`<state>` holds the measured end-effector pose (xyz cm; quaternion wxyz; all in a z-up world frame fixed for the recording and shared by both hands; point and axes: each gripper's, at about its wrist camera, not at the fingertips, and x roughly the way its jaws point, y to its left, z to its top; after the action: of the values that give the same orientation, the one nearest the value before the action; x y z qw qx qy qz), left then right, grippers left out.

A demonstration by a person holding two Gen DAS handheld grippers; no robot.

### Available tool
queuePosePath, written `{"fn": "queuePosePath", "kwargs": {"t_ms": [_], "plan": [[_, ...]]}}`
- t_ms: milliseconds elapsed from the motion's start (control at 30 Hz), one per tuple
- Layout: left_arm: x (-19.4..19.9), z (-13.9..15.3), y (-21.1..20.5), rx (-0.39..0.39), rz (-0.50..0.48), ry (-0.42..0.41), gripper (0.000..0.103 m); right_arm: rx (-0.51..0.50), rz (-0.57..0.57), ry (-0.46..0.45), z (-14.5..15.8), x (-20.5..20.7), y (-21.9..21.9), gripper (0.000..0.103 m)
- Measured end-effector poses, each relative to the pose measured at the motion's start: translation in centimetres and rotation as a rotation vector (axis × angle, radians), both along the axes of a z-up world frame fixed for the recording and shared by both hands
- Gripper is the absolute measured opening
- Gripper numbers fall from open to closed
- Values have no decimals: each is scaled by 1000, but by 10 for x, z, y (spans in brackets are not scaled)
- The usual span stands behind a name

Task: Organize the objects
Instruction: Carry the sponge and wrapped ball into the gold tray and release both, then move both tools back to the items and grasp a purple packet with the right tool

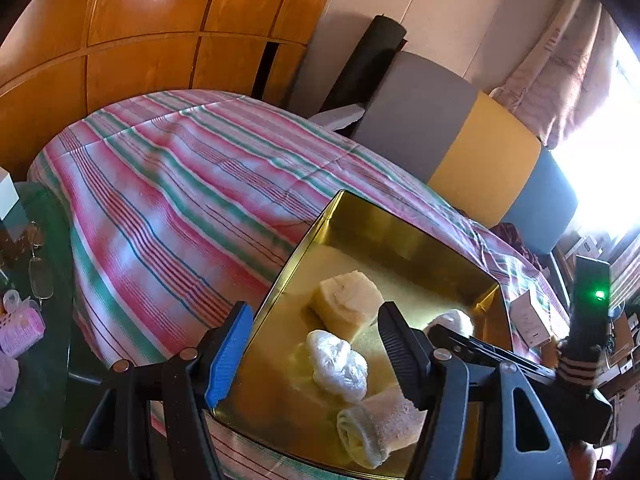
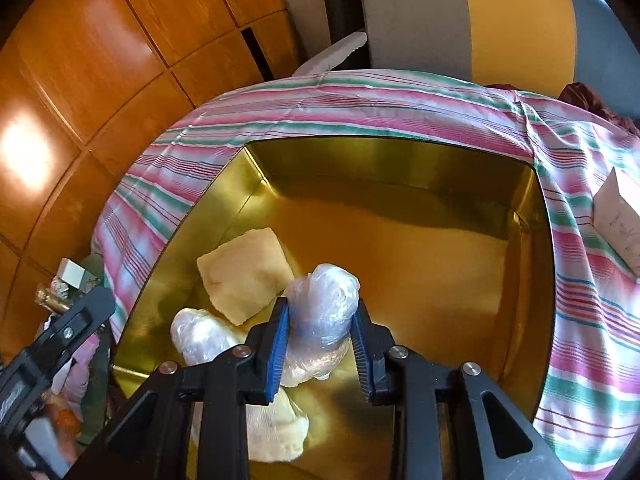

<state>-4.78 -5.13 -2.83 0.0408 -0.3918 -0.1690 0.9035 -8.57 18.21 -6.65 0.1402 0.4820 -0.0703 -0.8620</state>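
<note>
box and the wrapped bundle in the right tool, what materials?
Box: likely thin metal with a glossy gold finish; its walls mirror the light and the contents. Bundle: clear, crinkled plastic film, probably a bag, around something pale; the contents cannot be told.

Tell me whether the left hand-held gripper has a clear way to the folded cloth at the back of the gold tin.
Probably yes. The left hand-held gripper stands open over the gold tin, and the folded cloth lies uncovered just ahead. Only the plastic-wrapped bundle sits nearer, a little in the way.
</note>
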Motion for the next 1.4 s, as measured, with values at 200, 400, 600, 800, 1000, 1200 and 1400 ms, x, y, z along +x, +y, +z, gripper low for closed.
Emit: {"fn": "queuePosePath", "kwargs": {"t_ms": [200,400,600,800,1000,1200,1400], "plan": [[0,1,-1,2,6,0,66,10,-38,34,5,2,5,55],[1,0,-1,8,13,2,66,25,-22,79,16,19,10,58],[4,-1,7,-7,-13,4,66,39,7,136,33,37,13,59],[8,-1,20,-15,-60,4,66,48,2,174,47,54,25,62],[15,0,41,-41,-130,17,66,72,-36,181,53,70,53,63],[25,0,65,-68,-208,24,66,102,-91,162,49,89,92,63],[41,0,93,-82,-325,47,66,124,-173,131,39,112,144,63]]}}
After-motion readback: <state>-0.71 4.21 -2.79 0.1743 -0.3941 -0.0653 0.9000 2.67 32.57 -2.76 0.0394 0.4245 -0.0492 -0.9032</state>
